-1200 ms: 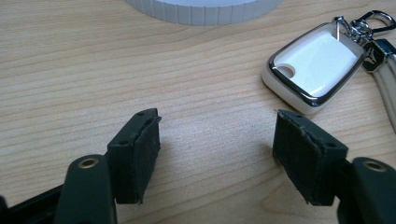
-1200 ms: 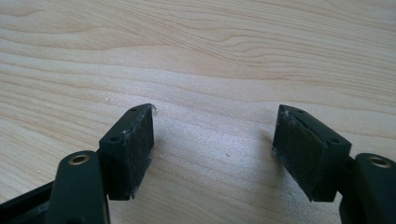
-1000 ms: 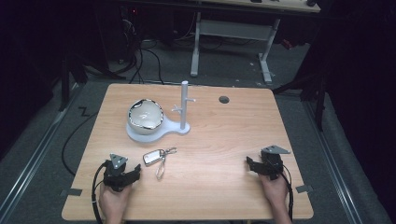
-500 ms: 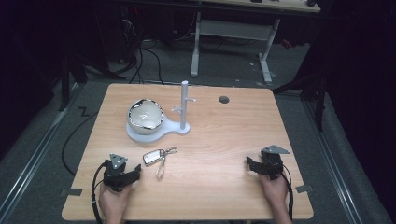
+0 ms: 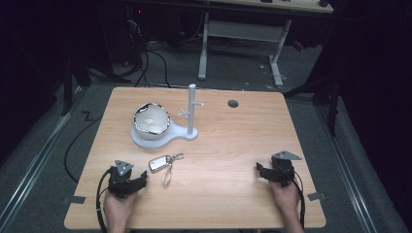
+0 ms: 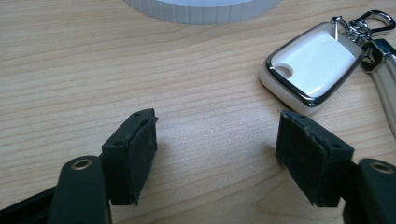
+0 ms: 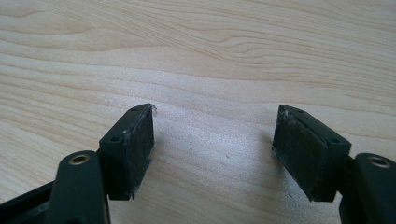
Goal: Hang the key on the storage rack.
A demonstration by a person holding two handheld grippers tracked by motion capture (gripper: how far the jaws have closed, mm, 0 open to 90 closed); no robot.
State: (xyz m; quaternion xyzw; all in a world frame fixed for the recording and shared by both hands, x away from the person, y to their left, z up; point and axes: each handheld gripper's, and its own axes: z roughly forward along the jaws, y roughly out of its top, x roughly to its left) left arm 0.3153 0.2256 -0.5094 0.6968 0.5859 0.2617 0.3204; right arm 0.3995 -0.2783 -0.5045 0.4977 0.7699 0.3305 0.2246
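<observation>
Left gripper (image 5: 142, 177) rests low on the wooden table (image 5: 233, 145) near its front edge, held in the person's left hand (image 5: 119, 209), its jaws having just been opening and now standing well apart with only bare wood between them. Just beyond its tips, up and to the right in the left gripper view, lies a white car key fob (image 6: 313, 70) with a chrome rim, flat on the table and untouched; a metal clasp (image 6: 369, 21) and a pale strap (image 6: 386, 88) trail from its far end. From above, the key fob (image 5: 158, 163) sits between this gripper and a white stand (image 5: 187, 133) whose round base carries a shiny bowl (image 5: 151, 119) and an upright peg post (image 5: 192, 109). Right gripper (image 5: 260, 170), in the right hand (image 5: 285, 198), rests well apart on the other side of the table, jaws likewise spread wide over bare wood.
</observation>
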